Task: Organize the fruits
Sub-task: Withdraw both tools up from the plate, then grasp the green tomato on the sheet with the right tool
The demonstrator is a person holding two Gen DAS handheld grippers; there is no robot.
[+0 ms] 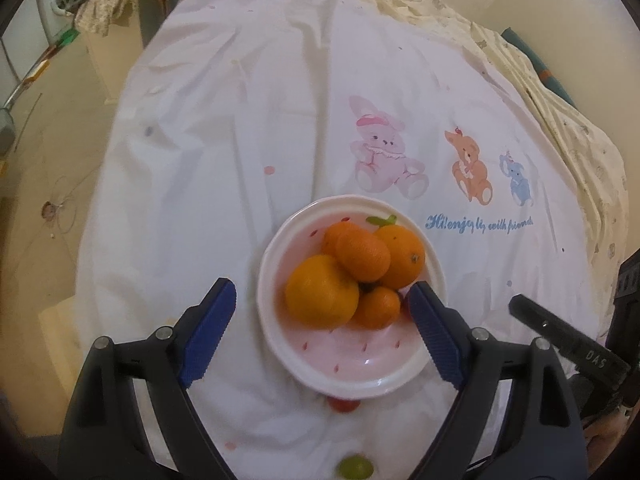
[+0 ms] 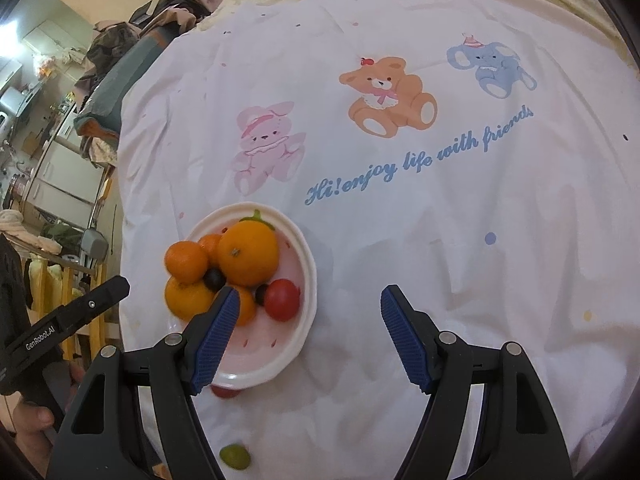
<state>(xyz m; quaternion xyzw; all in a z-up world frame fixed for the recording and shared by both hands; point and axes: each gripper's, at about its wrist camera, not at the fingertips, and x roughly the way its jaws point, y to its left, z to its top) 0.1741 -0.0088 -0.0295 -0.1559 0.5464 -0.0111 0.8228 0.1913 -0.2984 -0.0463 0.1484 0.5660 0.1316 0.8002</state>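
A red fruit (image 2: 224,391) peeks from under the bowl's (image 1: 434,276) six-o'clock rim and a green grape (image 1: 355,467) lies beyond on the white cloth (image 1: 240,128), while left gripper (image 1: 322,312) and right gripper (image 2: 310,304) both gape wide, empty, above the heaped oranges (image 1: 322,292).

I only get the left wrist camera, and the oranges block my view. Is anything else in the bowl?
Observer: Yes, a red tomato lies in the bowl beside the oranges.
Operator: Anything darker in there?
Observer: Two dark grapes, tucked against the oranges.
Operator: Is the right gripper carrying anything?
Observer: No, the right gripper is open, with nothing between its jaws.
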